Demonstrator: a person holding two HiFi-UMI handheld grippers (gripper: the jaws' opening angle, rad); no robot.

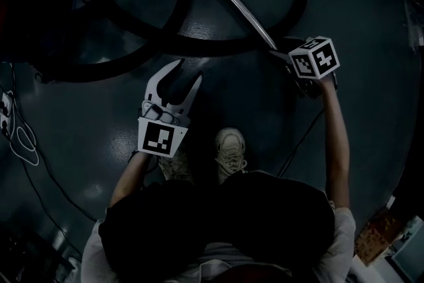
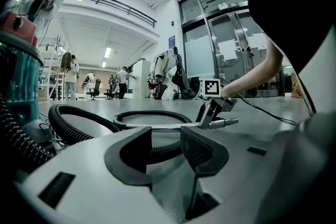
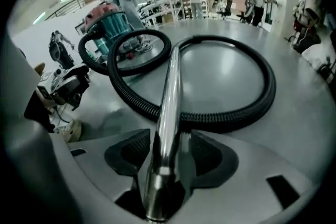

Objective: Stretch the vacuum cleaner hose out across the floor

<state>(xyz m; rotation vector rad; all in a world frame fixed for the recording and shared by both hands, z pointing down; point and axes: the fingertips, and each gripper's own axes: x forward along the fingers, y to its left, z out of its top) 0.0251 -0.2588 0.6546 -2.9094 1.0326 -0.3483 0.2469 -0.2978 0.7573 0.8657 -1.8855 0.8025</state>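
The black ribbed hose (image 1: 199,46) lies in loops on the dark floor, one loop crossing another. Its shiny metal wand (image 1: 238,6) runs from the loops down to my right gripper (image 1: 286,56), which is shut on the wand's end (image 3: 169,92). In the right gripper view the tube sits between the pads (image 3: 139,147) of the right gripper (image 3: 168,139). My left gripper (image 1: 189,71) hovers just short of the nearest loop and stands open. Its jaws (image 2: 167,136) hold nothing; the hose (image 2: 79,120) lies beyond them. The teal vacuum body (image 3: 107,21) stands at the hose's far end.
The person's shoes (image 1: 228,146) stand between the two grippers. Thin cables (image 1: 23,142) trail on the floor at left, and another (image 1: 301,142) runs below the right arm. A cardboard box (image 1: 377,238) sits at lower right. People and glass doors (image 2: 220,55) are far off.
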